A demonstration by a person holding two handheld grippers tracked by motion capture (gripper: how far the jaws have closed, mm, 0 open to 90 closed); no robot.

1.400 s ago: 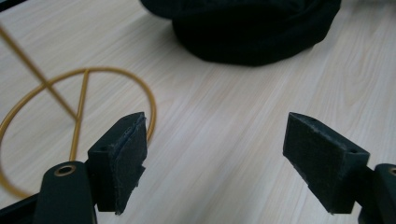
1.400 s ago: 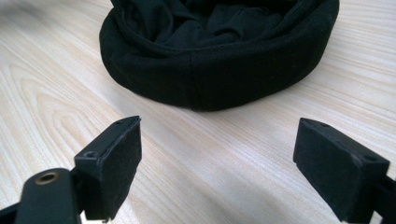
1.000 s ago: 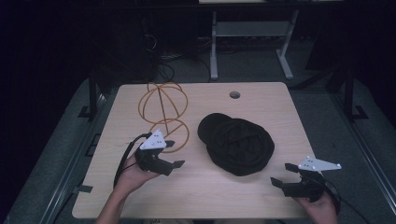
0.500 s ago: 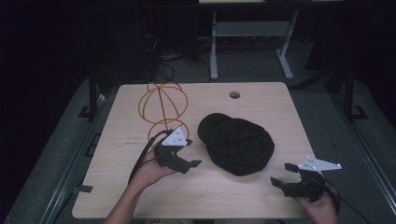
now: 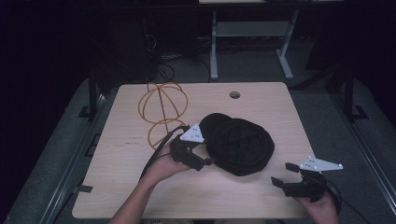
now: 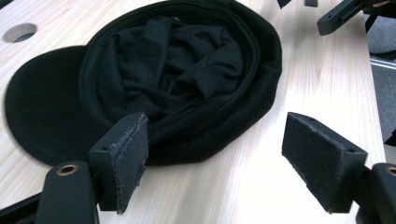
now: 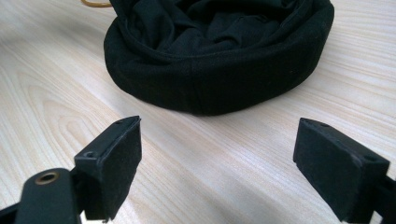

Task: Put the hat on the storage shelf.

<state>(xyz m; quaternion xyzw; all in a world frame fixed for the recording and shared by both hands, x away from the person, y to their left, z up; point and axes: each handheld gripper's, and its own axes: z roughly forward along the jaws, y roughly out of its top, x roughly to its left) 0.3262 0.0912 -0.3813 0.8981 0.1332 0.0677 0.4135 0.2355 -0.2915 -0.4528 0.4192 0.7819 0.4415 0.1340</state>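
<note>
Since half a sec ago my left gripper (image 5: 205,162) has slid fwd and to the right across the table (image 5: 116,186), from beside the orange wire frame (image 5: 161,112) up to the near-left edge of the black cap (image 5: 240,144); a full sec ago it sat further back still. Right gripper (image 5: 281,175) hasn't budged, parked near the table's front-right corner. Left forearm comes in from the bottom edge, angled right, hand wrapped round the gripper body w/ the grey plate on top. Left jaws wide apart: in the left gripper view one pad (image 6: 128,158) sits right at the cap (image 6: 154,84) rim, can't tell if touching, other pad out over bare wood. Cap lies upside down mid-table, brim away, crumpled lining showing. Right jaws also spread, aimed at the cap (image 7: 219,60), well short of it, nothing btwn them. Wire frame stands behind-left of the cap; round hole (image 5: 235,94) further back.
</note>
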